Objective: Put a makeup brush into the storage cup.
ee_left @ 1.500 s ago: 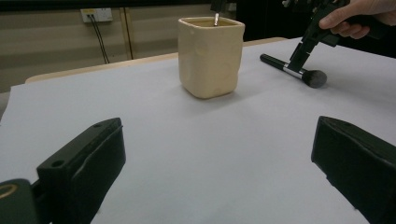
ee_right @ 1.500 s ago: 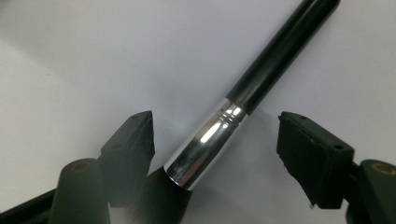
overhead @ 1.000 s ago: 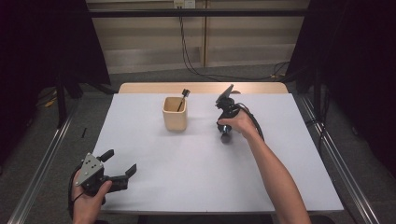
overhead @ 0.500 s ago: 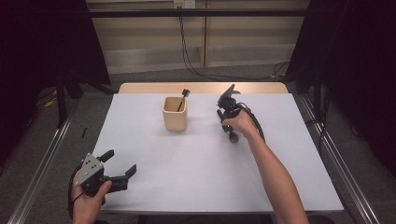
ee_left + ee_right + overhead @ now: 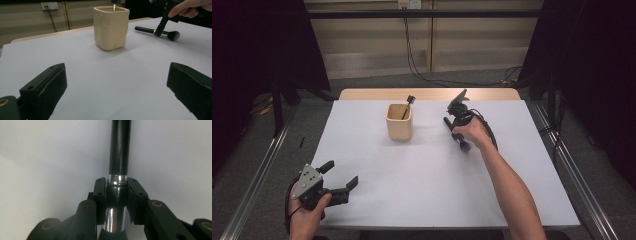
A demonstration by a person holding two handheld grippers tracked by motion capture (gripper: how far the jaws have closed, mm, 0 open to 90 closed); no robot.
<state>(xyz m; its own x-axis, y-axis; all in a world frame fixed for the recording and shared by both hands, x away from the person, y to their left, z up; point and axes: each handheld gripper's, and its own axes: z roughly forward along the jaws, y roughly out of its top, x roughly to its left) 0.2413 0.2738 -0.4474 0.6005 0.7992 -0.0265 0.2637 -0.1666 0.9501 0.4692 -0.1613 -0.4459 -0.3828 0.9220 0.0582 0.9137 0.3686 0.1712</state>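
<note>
Now clenched on makeup brush (image 5: 119, 152) ferrule lying right of cup (image 5: 399, 121): right claw (image 5: 117, 195), jaws just closed, ready for lifting. Left claw (image 5: 337, 181) released, idle.

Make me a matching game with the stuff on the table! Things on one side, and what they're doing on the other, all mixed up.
Things:
1. cream square ceramic cup
2. black-handled makeup brush with a silver band
3. left gripper
4. right gripper

States:
A. jaws wide open, nothing between them
B. lying on the white table, clamped at its silver band
C. standing upright with a thin dark stick in it
D. jaws closed on a handle

Pairs: 1-C, 2-B, 3-A, 4-D
</note>
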